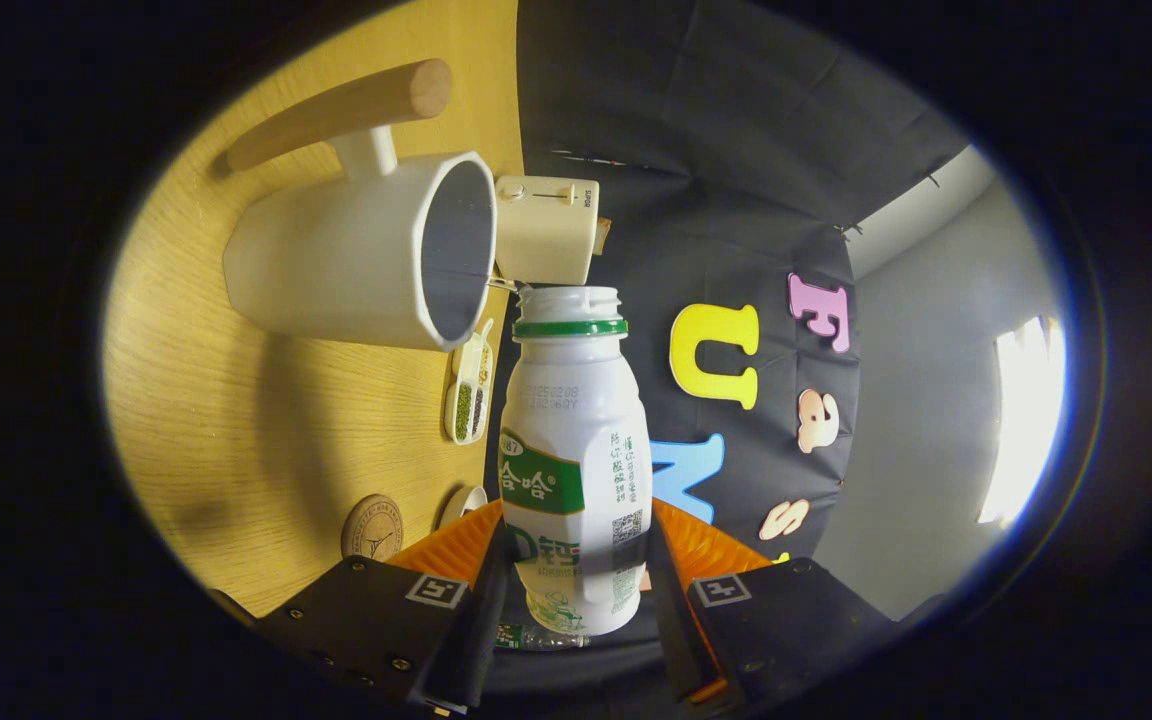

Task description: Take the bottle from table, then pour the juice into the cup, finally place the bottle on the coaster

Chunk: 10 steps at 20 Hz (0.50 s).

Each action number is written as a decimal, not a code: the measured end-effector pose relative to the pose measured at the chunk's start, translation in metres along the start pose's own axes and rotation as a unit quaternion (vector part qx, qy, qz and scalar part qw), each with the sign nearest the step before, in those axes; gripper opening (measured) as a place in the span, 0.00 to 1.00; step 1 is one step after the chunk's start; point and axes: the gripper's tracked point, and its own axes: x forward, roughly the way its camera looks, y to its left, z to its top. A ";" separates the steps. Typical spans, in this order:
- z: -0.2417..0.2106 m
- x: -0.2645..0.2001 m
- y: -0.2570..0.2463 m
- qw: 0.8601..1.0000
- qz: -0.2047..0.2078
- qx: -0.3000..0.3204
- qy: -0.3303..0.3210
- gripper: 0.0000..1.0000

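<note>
A white bottle [576,430] with a green neck ring and green label sits between my fingers, and my gripper [576,575] is shut on its lower body. The whole view is rolled to one side, so the bottle is tipped over. Its uncapped mouth lies right at the rim of a white cup [356,260] with a wooden handle [341,110], which stands on the wooden table [236,420]. Whether juice is flowing I cannot tell. A round wooden coaster [373,527] lies on the table close to one of my fingers.
Behind the cup stands a white boxy appliance [546,228]. A small white divided tray [469,390] with green and dark contents and a small white dish [463,503] lie near the table's back edge, between cup and coaster.
</note>
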 end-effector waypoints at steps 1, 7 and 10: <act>0.000 0.000 0.000 1.000 0.000 0.000 0.000 0.67; -0.001 0.001 0.000 1.000 -0.003 -0.006 0.000 0.67; -0.001 0.003 -0.001 1.000 -0.005 -0.013 -0.001 0.67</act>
